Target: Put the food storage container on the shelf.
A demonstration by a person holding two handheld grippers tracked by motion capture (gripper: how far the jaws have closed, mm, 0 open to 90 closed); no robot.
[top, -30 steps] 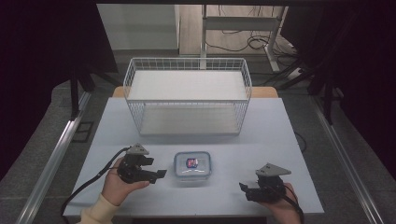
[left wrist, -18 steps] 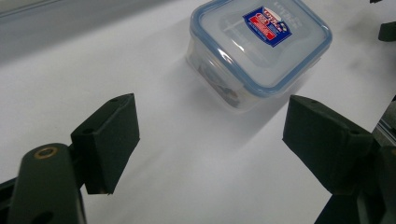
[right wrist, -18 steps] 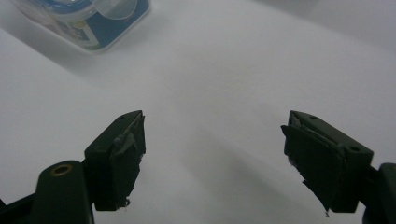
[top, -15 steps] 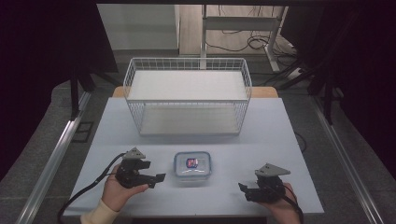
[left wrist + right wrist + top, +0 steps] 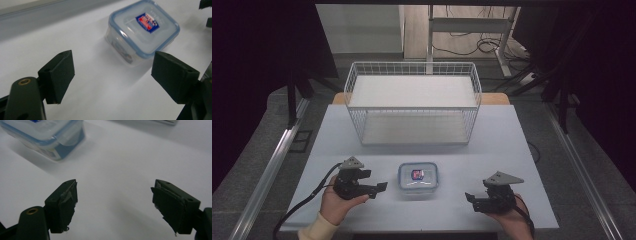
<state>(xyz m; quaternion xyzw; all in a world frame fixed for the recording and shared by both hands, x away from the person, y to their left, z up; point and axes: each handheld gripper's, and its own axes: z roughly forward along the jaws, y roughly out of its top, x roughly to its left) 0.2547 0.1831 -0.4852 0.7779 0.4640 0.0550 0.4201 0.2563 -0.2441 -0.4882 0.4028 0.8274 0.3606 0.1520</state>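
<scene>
Flanking a small lidded container on the pale surface, a person's two hand-held grippers sit poised at what looks like the very start of the job. The left gripper lies just beside the container's left side, jaws spread wide and grasping nothing; in the left gripper view the clear box with its blue-rimmed lid and red-and-blue label sits a little ahead of the gap between the jaws, not yet between them. The right gripper rests farther off, near the front right of the surface, jaws likewise parted and empty; in the right gripper view the container shows at the upper left, off the line of its jaws.

The container stands flat near the front edge of the surface, lid on, touched by neither gripper. Behind it, toward the back of the surface, stands a white wire basket with nothing visible inside.

Judging from this layout, nothing has been done so far: the box has not been gripped, lifted or opened. The closing approach, the grasp and whatever handling follows all appear to remain ahead, with the left gripper the better placed to go first.
</scene>
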